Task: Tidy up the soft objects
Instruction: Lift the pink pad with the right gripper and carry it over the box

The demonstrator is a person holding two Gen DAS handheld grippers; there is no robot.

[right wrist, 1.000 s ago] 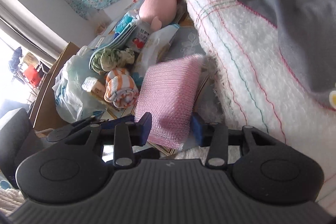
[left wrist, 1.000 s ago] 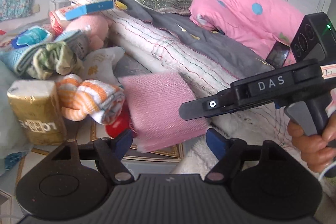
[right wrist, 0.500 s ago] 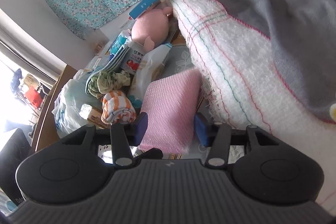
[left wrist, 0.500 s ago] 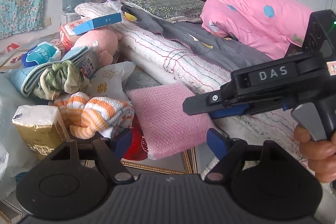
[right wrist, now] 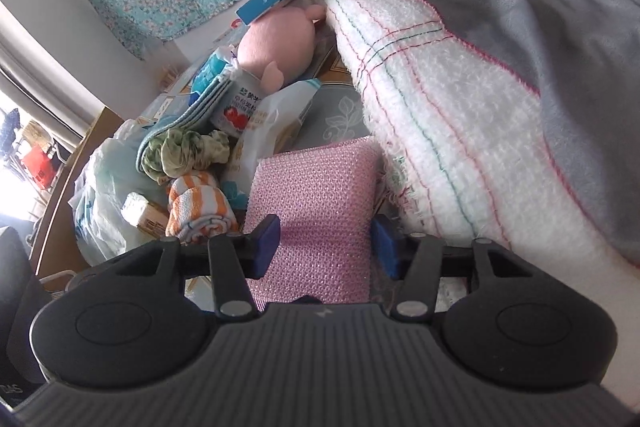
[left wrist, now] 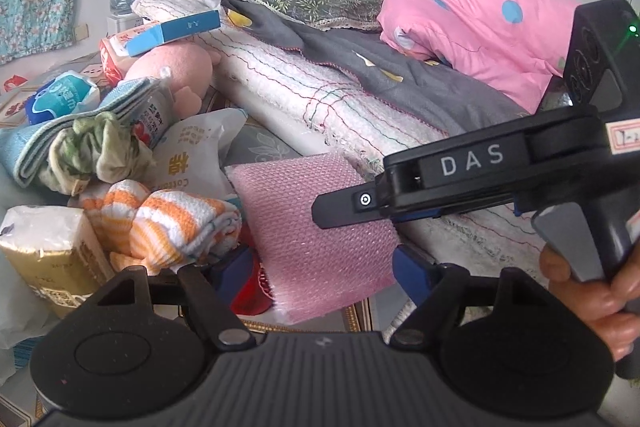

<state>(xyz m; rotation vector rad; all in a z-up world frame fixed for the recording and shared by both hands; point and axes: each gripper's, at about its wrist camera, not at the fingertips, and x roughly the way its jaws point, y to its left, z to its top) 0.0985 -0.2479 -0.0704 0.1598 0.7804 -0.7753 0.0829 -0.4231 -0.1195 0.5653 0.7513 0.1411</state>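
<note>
The left gripper's fingers (left wrist: 232,269) are closing, not touching the pink bubble-wrap pad (left wrist: 316,239) between them. The right gripper (right wrist: 326,245) clamps this pad from the right, a hand (left wrist: 592,291) on its handle. The pad leans beside the white blanket's edge (left wrist: 320,99), near a striped orange towel (left wrist: 172,223).

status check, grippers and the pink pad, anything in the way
Left gripper closing, astride pink pad, no grip seen. Right gripper astride pad too, grip unclear. Striped towel crowds pad's left; white blanket on its right.
</note>
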